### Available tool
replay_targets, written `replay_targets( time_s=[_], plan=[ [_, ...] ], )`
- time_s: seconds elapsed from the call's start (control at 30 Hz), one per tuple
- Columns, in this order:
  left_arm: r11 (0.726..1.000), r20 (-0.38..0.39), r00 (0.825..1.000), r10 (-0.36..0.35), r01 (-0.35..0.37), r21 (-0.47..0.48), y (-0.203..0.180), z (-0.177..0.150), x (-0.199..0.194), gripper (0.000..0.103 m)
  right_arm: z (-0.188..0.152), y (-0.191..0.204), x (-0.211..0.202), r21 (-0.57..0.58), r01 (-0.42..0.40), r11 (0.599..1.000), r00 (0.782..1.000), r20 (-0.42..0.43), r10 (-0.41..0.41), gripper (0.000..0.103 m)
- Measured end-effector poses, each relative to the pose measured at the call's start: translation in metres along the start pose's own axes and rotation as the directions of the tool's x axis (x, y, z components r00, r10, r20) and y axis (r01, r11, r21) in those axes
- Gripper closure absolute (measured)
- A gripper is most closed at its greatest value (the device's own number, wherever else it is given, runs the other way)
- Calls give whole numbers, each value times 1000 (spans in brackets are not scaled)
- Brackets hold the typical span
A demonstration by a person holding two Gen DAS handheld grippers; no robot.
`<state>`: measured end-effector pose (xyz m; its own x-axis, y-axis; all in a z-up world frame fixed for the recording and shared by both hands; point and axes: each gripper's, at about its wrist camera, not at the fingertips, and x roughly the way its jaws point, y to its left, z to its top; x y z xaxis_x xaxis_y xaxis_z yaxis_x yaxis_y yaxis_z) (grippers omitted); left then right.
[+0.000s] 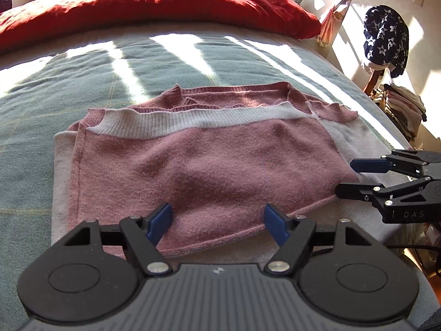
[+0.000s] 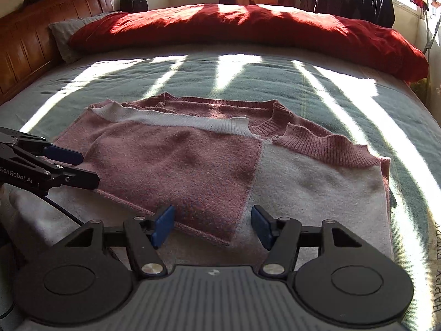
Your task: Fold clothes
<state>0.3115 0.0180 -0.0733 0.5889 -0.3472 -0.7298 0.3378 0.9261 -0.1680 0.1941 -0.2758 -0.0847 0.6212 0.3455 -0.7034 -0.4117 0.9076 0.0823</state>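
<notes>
On the green bed cover (image 1: 41, 104), through my left wrist camera, the pink and white sweater (image 1: 209, 160) lies part-folded, its near hem just beyond my left gripper (image 1: 217, 224), whose jaws stand wide with nothing between the pads. I judge one fold is done and the next needs both grippers pinching that near edge. My right gripper (image 1: 346, 176) reaches in from the side.

Through the right wrist camera, my right gripper (image 2: 213, 226) tilts down over the hem, jaws wide and empty; the left gripper (image 2: 89, 168) hangs beside the pink flap.
</notes>
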Motion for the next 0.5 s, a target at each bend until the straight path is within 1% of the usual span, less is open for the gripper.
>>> replay_targets(
  time_s=[0.03,0.07,0.1,0.17,0.2,0.23,0.27,0.3,0.33,0.37,0.4,0.43,0.5],
  plan=[
    [1000,22,1000,2,-2,16,-1,-1,-1,29,-3,1,-1,-7,-4,1000,1000,26,4,34],
    [999,61,998,3,-5,33,-1,-4,-6,29,-7,2,-3,-15,-8,1000,999,51,9,34],
    [999,95,995,9,-13,44,-1,-5,-11,29,-10,-1,-9,2,-28,1000,995,101,28,34],
    [998,169,985,32,-40,45,-2,-9,-29,29,-17,0,-26,25,-3,1000,985,172,-1,34],
    [998,207,978,33,-45,52,-7,-13,-43,29,-24,4,-42,28,16,999,974,225,-22,34],
    [997,230,973,34,-47,53,-14,-18,-56,27,-32,8,-58,29,22,999,964,265,-29,34],
    [998,242,970,35,-47,42,-21,-23,-69,23,-39,12,-72,43,36,998,957,286,-47,33],
    [999,247,969,23,-30,26,-25,-27,-77,22,-47,16,-87,58,49,997,950,307,-65,32],
    [1000,250,968,7,-10,10,-28,-32,-83,21,-52,18,-95,73,50,996,951,301,-70,29],
    [1000,253,967,-9,11,-6,-32,-37,-89,21,-56,20,-102,87,51,995,952,296,-74,28],
    [999,247,969,-18,26,-28,-33,-42,-90,21,-60,23,-108,92,50,994,955,286,-74,28],
    [998,245,969,-16,30,-52,-34,-49,-87,21,-65,27,-114,71,51,996,953,294,-70,28],
    [994,243,970,-8,34,-103,-36,-62,-80,21,-73,33,-119,49,91,995,947,305,-101,28]
  ],
)
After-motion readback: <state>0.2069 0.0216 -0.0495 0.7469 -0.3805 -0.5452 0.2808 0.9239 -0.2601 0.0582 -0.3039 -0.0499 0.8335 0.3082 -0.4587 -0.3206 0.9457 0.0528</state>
